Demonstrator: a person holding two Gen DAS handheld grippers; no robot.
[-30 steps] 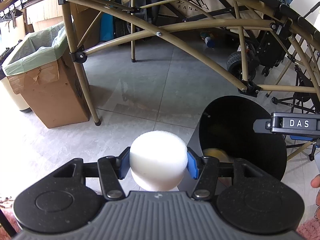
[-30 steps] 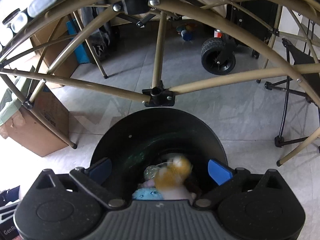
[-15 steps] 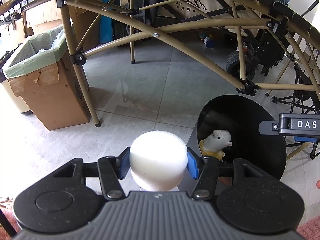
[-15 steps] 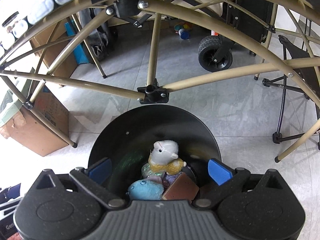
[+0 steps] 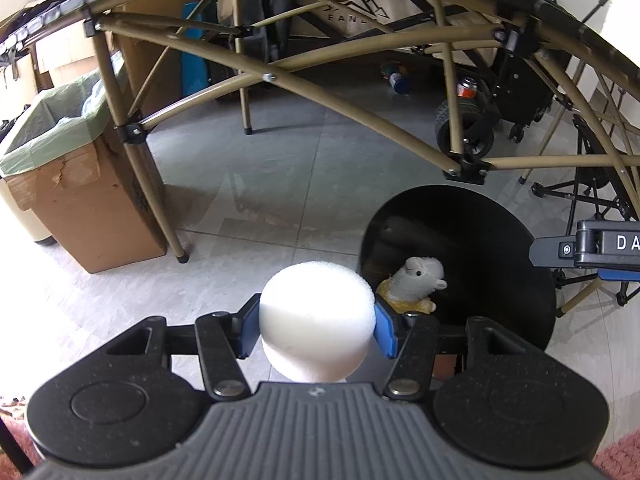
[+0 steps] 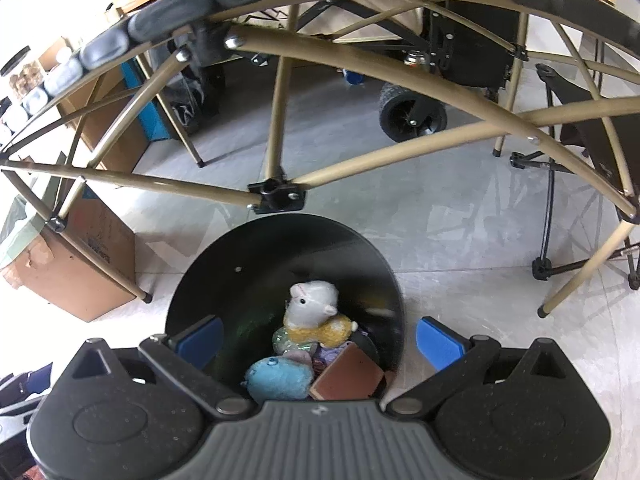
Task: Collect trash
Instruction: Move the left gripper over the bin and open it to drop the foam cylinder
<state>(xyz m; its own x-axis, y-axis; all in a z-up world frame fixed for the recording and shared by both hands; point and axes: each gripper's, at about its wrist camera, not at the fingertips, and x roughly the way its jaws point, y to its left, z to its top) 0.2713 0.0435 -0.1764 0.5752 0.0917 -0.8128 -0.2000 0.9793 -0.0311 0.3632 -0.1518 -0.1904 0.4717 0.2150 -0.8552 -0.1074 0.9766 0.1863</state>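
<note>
My left gripper is shut on a white foam cylinder, held above the floor just left of a black round bin. The bin holds a grey and yellow plush alpaca, a blue plush, a brown block and other small items. The alpaca also shows in the left wrist view. My right gripper is open and empty, directly above the bin's mouth. Its side shows in the left wrist view.
A cardboard box lined with a green bag stands at the left, beside a tan folding-table leg. The table's crossed tan bars run just behind the bin. A black wheeled cart and folded stands are behind.
The plush alpaca fell from my right gripper into the bin and settled on the pile. Both grippers drew slightly nearer the table frame. The left still holds the foam cylinder.
</note>
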